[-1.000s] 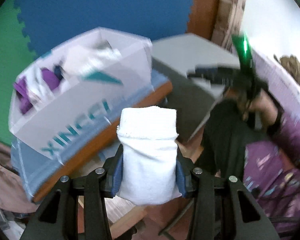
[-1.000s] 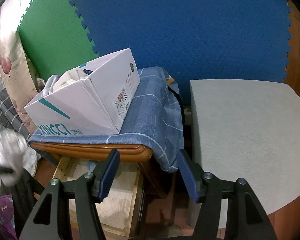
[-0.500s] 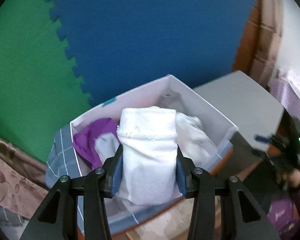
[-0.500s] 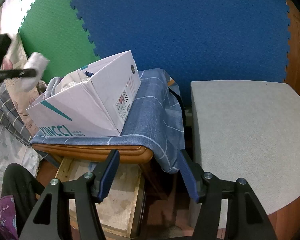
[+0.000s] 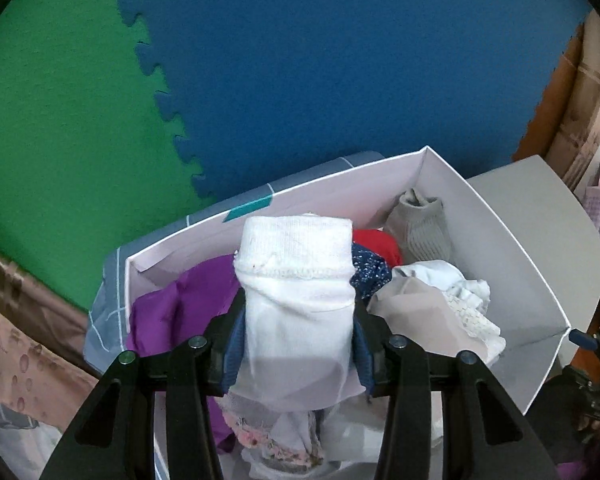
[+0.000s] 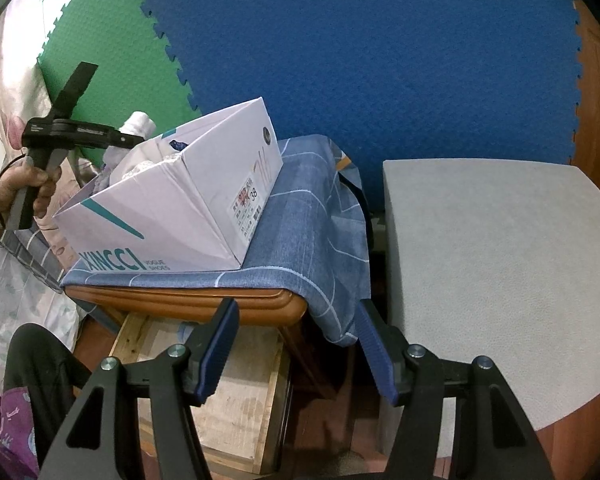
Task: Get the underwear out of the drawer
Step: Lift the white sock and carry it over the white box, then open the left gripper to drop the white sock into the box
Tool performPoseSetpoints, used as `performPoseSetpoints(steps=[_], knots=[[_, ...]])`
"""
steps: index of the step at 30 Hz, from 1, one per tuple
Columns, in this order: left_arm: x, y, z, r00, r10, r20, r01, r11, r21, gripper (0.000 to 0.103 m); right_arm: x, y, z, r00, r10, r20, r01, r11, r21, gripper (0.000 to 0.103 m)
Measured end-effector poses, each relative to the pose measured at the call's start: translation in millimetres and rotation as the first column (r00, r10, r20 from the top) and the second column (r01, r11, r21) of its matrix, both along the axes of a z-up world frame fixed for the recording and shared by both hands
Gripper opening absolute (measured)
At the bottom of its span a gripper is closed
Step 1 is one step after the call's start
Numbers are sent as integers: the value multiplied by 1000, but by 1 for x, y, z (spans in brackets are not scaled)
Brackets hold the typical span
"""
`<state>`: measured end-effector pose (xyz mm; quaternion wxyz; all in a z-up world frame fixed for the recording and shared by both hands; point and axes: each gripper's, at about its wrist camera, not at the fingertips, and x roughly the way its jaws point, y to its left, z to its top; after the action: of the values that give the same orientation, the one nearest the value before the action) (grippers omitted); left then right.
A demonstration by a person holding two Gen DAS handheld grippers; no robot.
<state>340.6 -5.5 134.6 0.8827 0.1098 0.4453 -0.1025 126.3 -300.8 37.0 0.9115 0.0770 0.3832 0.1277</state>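
Apparently underwear (image 5: 296, 312), pinched in left gripper (image 5: 296, 344) above box (image 5: 512, 264).

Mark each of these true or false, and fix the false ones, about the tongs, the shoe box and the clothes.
1. The left tongs grip a folded white knit garment. True.
2. The right tongs hold a purple garment. False: nothing is between them.
3. The white cardboard shoe box stands on a blue checked cloth. True.
4. The shoe box is empty. False: it holds clothes, among them a purple garment and a grey ribbed sock.
5. The grey padded surface carries a pile of clothes. False: nothing lies on it.
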Motion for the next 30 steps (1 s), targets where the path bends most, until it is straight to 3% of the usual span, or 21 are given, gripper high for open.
performPoseSetpoints(steps=[7,9,12,15,18,22,26,30], knots=[[0,-11,-9,1000,-7,2,7,999,43,50,0,2,-2,1000,5,-4,-5,1000,-12,62],[1,-12,-7,1000,-1,26,-1,998,58,69,0,2,-2,1000,5,-4,-5,1000,-13,62],[-10,-11,4,992,37,121,-49,994,103,95,0,2,-2,1000,4,-6,-4,1000,-15,62],[-31,-3,22,970,56,237,-77,993,84,96,1,2,-2,1000,4,-9,-4,1000,-22,62],[-75,14,38,927,93,364,-109,994,24,103,0,4,-3,1000,10,-8,-10,999,-38,62],[-136,40,35,882,132,452,-155,988,14,103,-5,16,-1,998,59,14,-58,995,-82,62],[-192,82,8,876,182,448,-222,974,38,103,-14,56,-3,980,198,1,-194,963,-186,62],[-239,139,-17,867,319,383,-320,945,-63,103,-23,124,-21,912,401,-82,-408,880,-242,62]])
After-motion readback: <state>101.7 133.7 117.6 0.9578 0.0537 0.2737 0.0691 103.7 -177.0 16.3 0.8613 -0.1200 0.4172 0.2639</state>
